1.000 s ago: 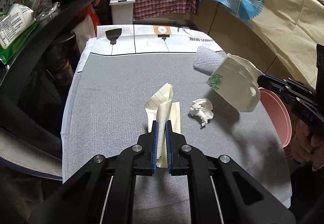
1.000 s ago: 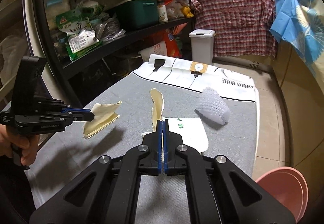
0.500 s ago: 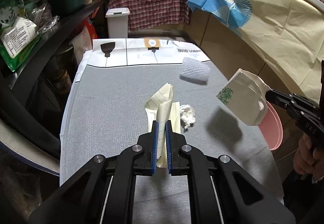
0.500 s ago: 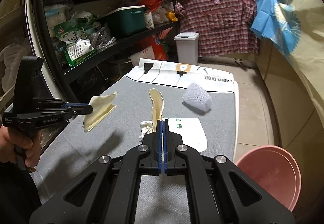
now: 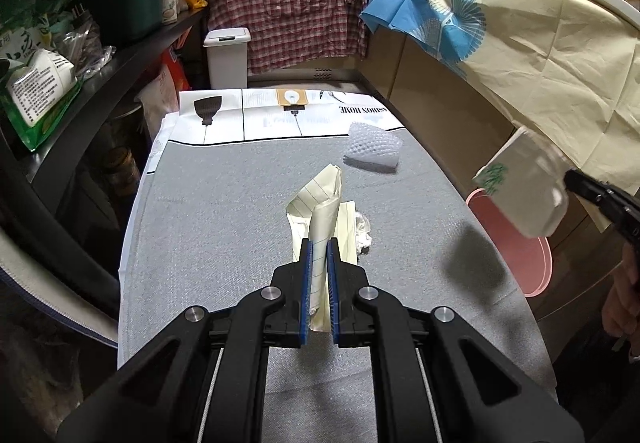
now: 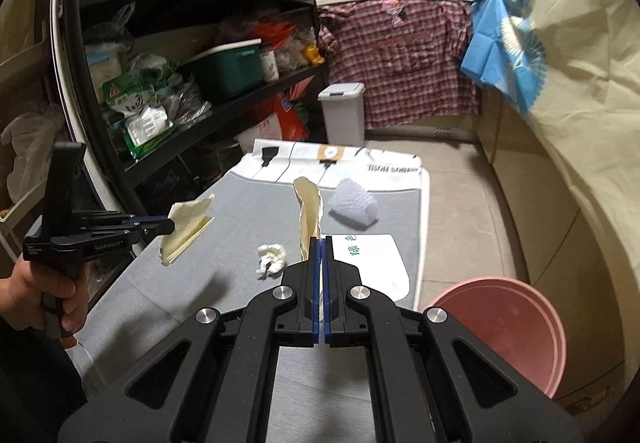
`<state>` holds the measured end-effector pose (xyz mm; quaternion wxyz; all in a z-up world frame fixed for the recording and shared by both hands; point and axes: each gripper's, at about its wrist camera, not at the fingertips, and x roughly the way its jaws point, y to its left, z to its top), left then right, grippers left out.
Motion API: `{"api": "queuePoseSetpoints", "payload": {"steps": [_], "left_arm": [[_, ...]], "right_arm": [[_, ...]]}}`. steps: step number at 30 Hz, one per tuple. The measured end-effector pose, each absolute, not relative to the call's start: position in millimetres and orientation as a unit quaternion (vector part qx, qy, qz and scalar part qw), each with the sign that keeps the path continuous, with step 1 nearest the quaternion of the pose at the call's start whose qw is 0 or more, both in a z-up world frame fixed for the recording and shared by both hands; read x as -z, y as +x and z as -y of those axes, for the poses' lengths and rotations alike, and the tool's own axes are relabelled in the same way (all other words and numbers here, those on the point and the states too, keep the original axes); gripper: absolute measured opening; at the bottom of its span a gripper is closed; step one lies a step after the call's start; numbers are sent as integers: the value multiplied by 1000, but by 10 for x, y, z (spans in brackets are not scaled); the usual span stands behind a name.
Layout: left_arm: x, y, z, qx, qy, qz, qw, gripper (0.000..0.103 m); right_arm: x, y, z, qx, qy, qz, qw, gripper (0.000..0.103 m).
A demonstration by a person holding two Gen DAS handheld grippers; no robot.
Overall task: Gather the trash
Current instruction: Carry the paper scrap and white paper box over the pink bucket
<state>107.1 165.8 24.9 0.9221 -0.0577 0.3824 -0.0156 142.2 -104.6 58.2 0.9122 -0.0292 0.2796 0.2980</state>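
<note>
My left gripper point(image 5: 319, 243) is shut on a folded sheet of lined cream paper point(image 5: 320, 199) and holds it above the grey table point(image 5: 224, 211); it also shows in the right wrist view point(image 6: 170, 225), with the paper point(image 6: 184, 229). My right gripper point(image 6: 321, 243) is shut on a white paper bag with green print point(image 6: 376, 263), seen from the left wrist view point(image 5: 524, 187) at the table's right edge. A crumpled white tissue point(image 6: 272, 258) and a white foam net point(image 6: 354, 205) lie on the table.
A pink basin point(image 6: 504, 327) stands on the floor right of the table. A white lidded bin point(image 6: 342, 113) stands beyond the table's far end. Black shelves point(image 6: 192, 115) full of goods run along the left. Draped cloth point(image 5: 520, 39) covers the counter at right.
Both grippers have risen with their loads. The right gripper has carried the white bag rightward, out past the table's right edge towards the pink basin.
</note>
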Motion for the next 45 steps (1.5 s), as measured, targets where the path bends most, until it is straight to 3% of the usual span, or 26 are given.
{"api": "queuePoseSetpoints", "payload": {"steps": [20, 35, 45], "left_arm": [[-149, 1168, -1187, 44, -30, -384, 922, 8], [-243, 1511, -192, 111, -32, -381, 918, 8], [-21, 1804, 559, 147, -27, -396, 906, 8]], "right_arm": [[-388, 1622, 1792, -228, 21, -286, 930, 1], [-279, 1816, 2506, -157, 86, -303, 936, 1], [-174, 1905, 2719, -116, 96, -320, 935, 1]]}}
